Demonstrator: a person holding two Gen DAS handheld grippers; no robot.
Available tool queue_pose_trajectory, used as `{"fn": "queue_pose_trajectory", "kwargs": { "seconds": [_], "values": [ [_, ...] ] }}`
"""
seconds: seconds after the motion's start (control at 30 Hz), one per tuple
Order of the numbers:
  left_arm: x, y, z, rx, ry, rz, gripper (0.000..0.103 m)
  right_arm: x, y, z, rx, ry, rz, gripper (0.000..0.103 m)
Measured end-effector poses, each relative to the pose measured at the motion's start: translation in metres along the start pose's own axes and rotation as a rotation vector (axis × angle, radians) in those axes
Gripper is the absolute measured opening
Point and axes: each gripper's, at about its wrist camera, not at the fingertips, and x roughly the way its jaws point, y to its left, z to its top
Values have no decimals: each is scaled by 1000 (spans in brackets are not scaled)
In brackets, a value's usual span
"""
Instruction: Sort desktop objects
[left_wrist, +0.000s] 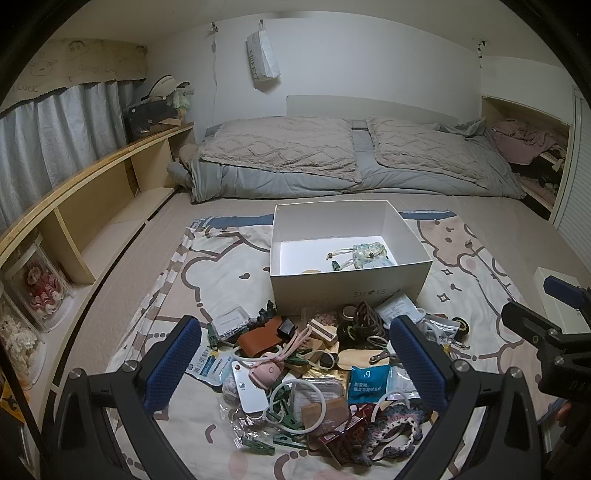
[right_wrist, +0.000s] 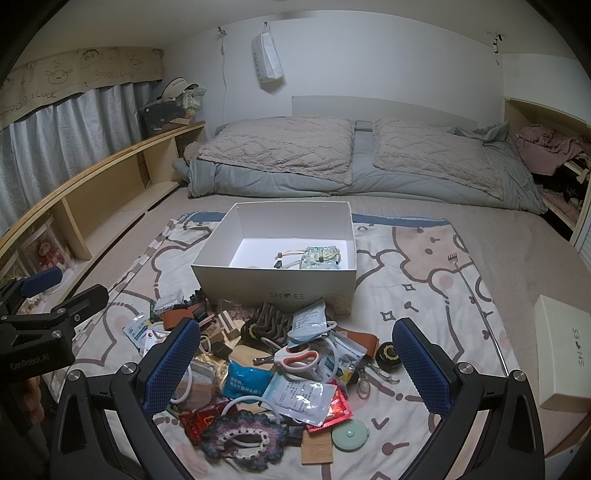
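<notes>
The big bed (left_wrist: 122, 295) carries a cartoon-print cloth (right_wrist: 424, 266). On it stands a white cardboard shoe box (right_wrist: 273, 284) holding only a small flowery drawstring pouch (right_wrist: 320, 254), so I think sorting has barely begun. A messy pile of small desk things (right_wrist: 280, 354) waits in front. The left gripper (left_wrist: 295, 365) and right gripper (right_wrist: 295, 365) hover above it, jaws spread wide and empty. Things deep in the pile are hidden.
</notes>
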Motion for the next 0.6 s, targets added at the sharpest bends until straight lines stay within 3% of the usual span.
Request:
{"fn": "queue_pose_trajectory", "kwargs": {
  "seconds": [0.23, 0.6],
  "values": [
    [1, 10, -1, -3, -9, -3, 103, 2, -8, -2, 13, -1, -16, 103],
    [10, 44, -3, -41, -7, 55, 103, 1, -35, -2, 33, 5, -62, 103]
  ]
}}
